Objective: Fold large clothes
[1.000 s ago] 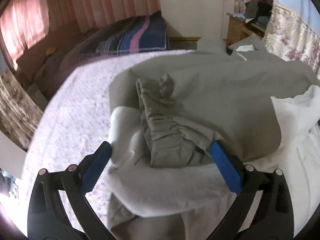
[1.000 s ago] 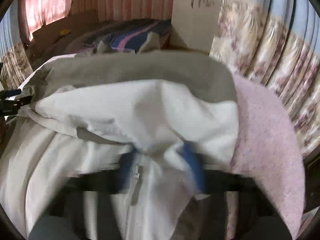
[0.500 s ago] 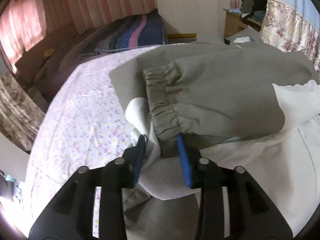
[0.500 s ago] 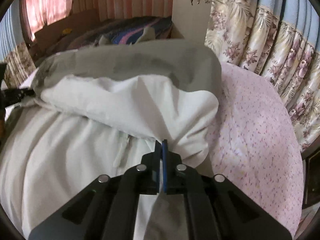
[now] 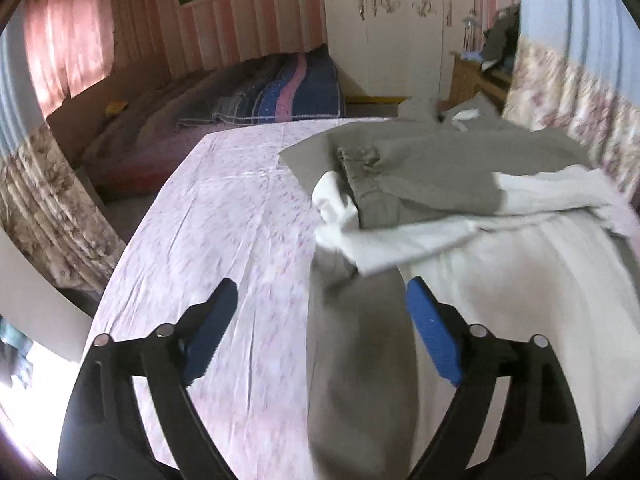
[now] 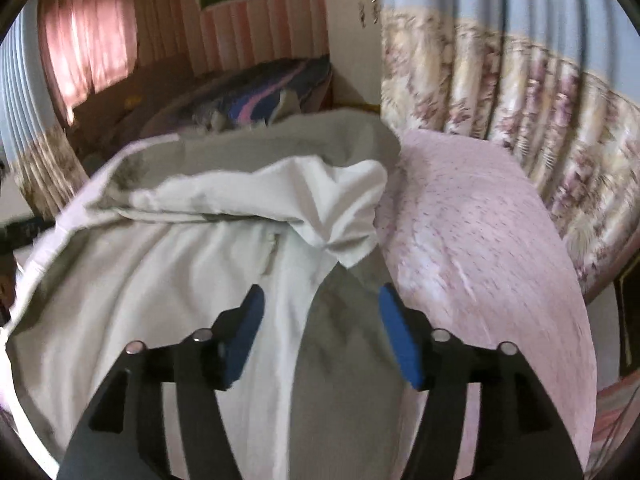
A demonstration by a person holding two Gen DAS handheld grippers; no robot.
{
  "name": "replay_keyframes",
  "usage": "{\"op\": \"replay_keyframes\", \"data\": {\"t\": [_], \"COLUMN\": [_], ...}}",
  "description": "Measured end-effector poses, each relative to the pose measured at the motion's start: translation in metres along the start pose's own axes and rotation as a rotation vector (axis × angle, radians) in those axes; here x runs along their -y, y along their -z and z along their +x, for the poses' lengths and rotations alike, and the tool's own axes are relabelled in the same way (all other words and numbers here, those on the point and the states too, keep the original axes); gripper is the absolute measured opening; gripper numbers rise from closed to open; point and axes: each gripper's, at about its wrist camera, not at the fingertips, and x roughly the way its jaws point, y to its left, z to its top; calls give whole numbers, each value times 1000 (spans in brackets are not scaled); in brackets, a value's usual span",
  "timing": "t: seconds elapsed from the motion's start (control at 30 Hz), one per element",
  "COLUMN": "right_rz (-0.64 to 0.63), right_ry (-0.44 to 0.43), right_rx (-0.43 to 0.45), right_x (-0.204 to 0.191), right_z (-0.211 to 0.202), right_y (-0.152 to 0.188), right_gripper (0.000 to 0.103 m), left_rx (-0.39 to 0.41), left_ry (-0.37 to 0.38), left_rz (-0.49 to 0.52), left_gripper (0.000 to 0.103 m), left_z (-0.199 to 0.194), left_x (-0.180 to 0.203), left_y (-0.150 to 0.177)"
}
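Observation:
A large grey jacket with a white lining (image 5: 448,176) lies on the pink flowered bed sheet (image 5: 224,216). Its far part is folded over toward me, with the gathered grey cuff (image 5: 360,160) on top. My left gripper (image 5: 320,320) is open and empty, pulled back over the jacket's near left edge. In the right wrist view the same jacket (image 6: 192,248) shows its white lining and a folded white corner (image 6: 344,216). My right gripper (image 6: 320,320) is open and empty, just short of that corner.
A second bed with a striped blue and pink blanket (image 5: 280,92) stands beyond the sheet. Floral curtains (image 6: 500,120) hang close on the right. A white wardrobe (image 5: 400,20) and a wooden dresser (image 5: 472,76) are at the back. Bare sheet lies to the jacket's left and right (image 6: 480,240).
Both grippers were shut on the jacket half a second ago, left on the cuff, right on the white corner. Both have opened, let go and pulled back. The fold now rests on the jacket.

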Motion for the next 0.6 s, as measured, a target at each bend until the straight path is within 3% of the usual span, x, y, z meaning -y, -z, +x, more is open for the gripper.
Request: {"op": "replay_keyframes", "data": {"t": [0.03, 0.1, 0.3, 0.4, 0.6], "right_rz": [17, 33, 20, 21, -16], "right_ry": [-15, -34, -36, -30, -70], "right_rx": [14, 47, 108, 111, 81], "right_x": [1, 4, 13, 12, -1], "right_z": [-12, -46, -119, -137, -146], "right_y": [5, 20, 74, 102, 149], "right_gripper": [65, 76, 76, 76, 76], "left_rx": [9, 39, 56, 54, 58], "left_ry": [11, 27, 28, 36, 96], "left_rz": [-6, -12, 65, 124, 114], "left_gripper": [91, 94, 98, 98, 98], "left_z": [-13, -49, -122, -142, -129], "left_x": [-5, -15, -19, -5, 24], "left_y": [8, 35, 124, 164, 189]}}
